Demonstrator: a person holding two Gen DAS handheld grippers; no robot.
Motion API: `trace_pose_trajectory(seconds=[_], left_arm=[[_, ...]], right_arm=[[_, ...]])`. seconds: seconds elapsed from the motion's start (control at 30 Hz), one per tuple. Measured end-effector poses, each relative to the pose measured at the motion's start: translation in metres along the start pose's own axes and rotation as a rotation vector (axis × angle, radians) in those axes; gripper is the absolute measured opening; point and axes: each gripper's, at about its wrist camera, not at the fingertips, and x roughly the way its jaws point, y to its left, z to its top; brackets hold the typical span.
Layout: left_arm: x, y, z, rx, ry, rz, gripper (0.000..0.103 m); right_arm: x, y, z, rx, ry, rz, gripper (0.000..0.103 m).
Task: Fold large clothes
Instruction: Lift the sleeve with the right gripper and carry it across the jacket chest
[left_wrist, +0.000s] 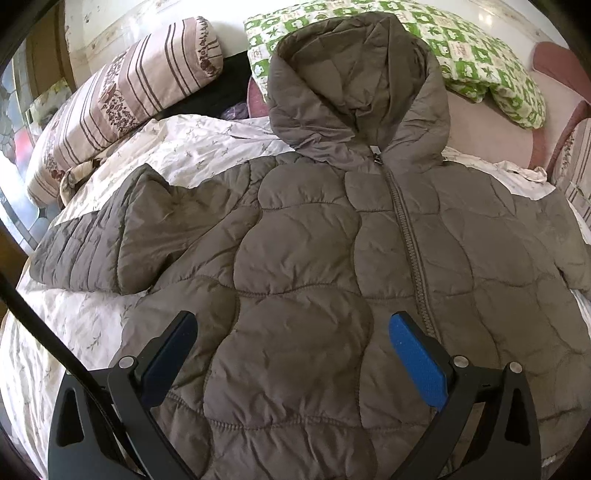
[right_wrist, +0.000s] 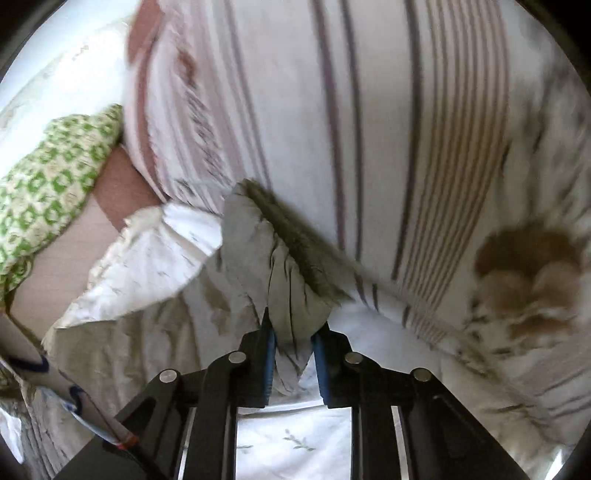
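Observation:
A grey-brown quilted hooded jacket (left_wrist: 332, 258) lies front up and zipped on the bed, hood at the far end. Its left sleeve (left_wrist: 110, 243) is spread out to the left. My left gripper (left_wrist: 291, 332) is open and empty, hovering over the jacket's lower front. My right gripper (right_wrist: 293, 332) is shut on the cuff end of the jacket's right sleeve (right_wrist: 280, 266), held up above the sheet; the view is blurred.
The bed has a white leaf-print sheet (left_wrist: 74, 332). A striped pillow (left_wrist: 122, 103) lies at the far left, a green checked pillow (left_wrist: 480, 55) at the far right. In the right wrist view a striped pillow (right_wrist: 369, 129) fills the background, close behind the sleeve.

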Motion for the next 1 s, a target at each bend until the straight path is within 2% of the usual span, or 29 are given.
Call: trace_pose_trajectory(seconds=[0.33,0.57,0.77,1.0], left_arm=[[-0.018,0.007,0.000,-0.010,-0.035,-0.017,0.103],[-0.029,0.017,0.002,-0.022,-0.052,-0.027,0.103],[-0.033,0.031,0.002,-0.051,-0.051,-0.024,0.103],[-0.037,0.055,0.001,-0.087,-0.052,-0.017,0.103]], right_arm=[[-0.096,0.046,0.018,-0.100,-0.107,0.092,0.017],[-0.156,0.095,0.021,-0.153,-0.162,0.185,0.016],[-0.209,0.157,0.014,-0.223,-0.199,0.303,0.016],[-0.258,0.239,-0.017,-0.319,-0.199,0.458,0.016]])
